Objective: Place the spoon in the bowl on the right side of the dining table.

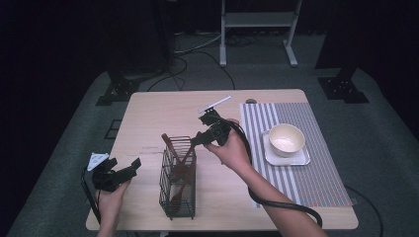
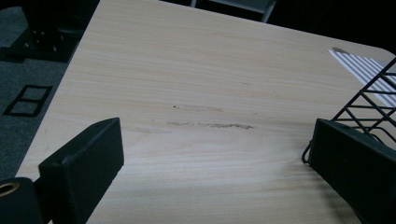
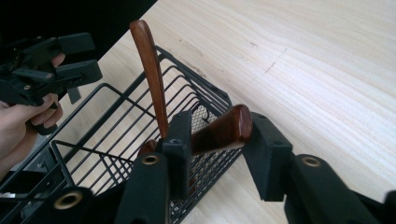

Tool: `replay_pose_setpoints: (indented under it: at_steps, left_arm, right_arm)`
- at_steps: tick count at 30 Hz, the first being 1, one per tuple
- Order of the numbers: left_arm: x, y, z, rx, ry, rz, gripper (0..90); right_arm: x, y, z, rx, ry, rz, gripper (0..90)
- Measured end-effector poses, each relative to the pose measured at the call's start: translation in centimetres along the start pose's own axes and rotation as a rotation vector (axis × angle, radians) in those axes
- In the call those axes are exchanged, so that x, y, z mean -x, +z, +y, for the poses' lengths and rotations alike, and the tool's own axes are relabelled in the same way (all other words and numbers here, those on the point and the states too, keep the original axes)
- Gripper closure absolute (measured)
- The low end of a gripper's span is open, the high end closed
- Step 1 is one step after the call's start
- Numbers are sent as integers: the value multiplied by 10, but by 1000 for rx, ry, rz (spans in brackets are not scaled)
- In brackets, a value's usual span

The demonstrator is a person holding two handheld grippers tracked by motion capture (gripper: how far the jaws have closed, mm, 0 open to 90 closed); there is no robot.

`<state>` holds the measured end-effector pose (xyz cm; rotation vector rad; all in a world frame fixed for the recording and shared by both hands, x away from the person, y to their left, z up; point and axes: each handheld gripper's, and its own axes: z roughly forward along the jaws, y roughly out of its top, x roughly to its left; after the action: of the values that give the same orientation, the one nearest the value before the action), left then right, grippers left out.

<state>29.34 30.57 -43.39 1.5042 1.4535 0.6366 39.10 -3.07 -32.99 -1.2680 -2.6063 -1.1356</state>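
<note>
From the high view, a black wire basket (image 1: 178,180) stands on the wooden table (image 1: 148,113), near its front edge. Two brown wooden utensils rest in the basket. The taller one (image 1: 169,145) leans toward the basket's far left corner, its handle tip rising above the rim. The second utensil (image 1: 187,158) slants up toward the basket's far right corner, where the right gripper (image 1: 197,138) meets its handle end. The right hand (image 1: 230,148) reaches in from the basket's right with the wrist bent, the forearm running back to the table's front edge and the cable looping beside it. The left gripper (image 1: 128,165) sits to the left of the basket, held low by the left hand (image 1: 111,197) at the table's front corner, jaws pointing toward the basket — spread and empty.

In the left gripper view, its two jaws stand wide apart over bare wood, nothing between them; the basket's wire corner (image 2: 369,100) sits by the right-hand jaw, though contact is unclear.

In the right gripper view, the second utensil's rounded handle end (image 3: 224,130) lies between the jaws, its length running down into the basket (image 3: 116,140). The left-hand jaw presses its side — the other jaw stands just beside the tip, so a full clamp cannot be confirmed. The taller utensil (image 3: 149,70) rises steeply behind. No readable writing appears anywhere.
</note>
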Motion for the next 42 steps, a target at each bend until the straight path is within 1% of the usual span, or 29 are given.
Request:
replay_pose_setpoints:
  at_steps: [3,5,6,7,8,9,14,16,17,21,24,25,30,34,42]
  left_arm:
    - [0,0,0,1,1,0,26]
    - [1,0,0,1,2,1,26]
    - [1,0,0,1,3,1,26]
    - [1,0,0,2,4,1,26]
    - [1,0,0,3,6,3,26]
    - [1,0,0,3,6,3,26]
    - [1,0,0,6,2,3,26]
    - [1,1,0,6,1,3,26]
    - [1,0,0,4,3,3,26]
    - [1,1,0,4,3,3,26]
    - [1,1,0,5,3,3,26]
    - [1,1,0,5,3,3,26]
    - [1,1,0,5,3,3,26]
    - [1,1,0,4,1,3,26]
    - [1,1,0,3,3,4,26]
  right_arm:
    - [0,-1,1,12,3,19,710]
    - [0,-2,1,17,8,31,723]
    - [1,-3,2,20,14,45,740]
    - [1,-3,2,20,14,45,740]
    - [1,-4,2,26,21,61,757]
    - [1,-4,2,26,21,61,757]
    - [0,-7,2,37,38,117,803]
    - [0,-8,2,38,43,132,819]
    - [1,-9,2,42,49,151,829]
    - [0,-13,3,49,56,159,829]
    - [1,-17,4,65,66,169,829]
    - [3,-22,5,78,72,167,830]
    - [5,-28,5,94,77,162,829]
    - [7,-36,6,121,93,171,829]
    - [7,-46,10,138,90,168,830]
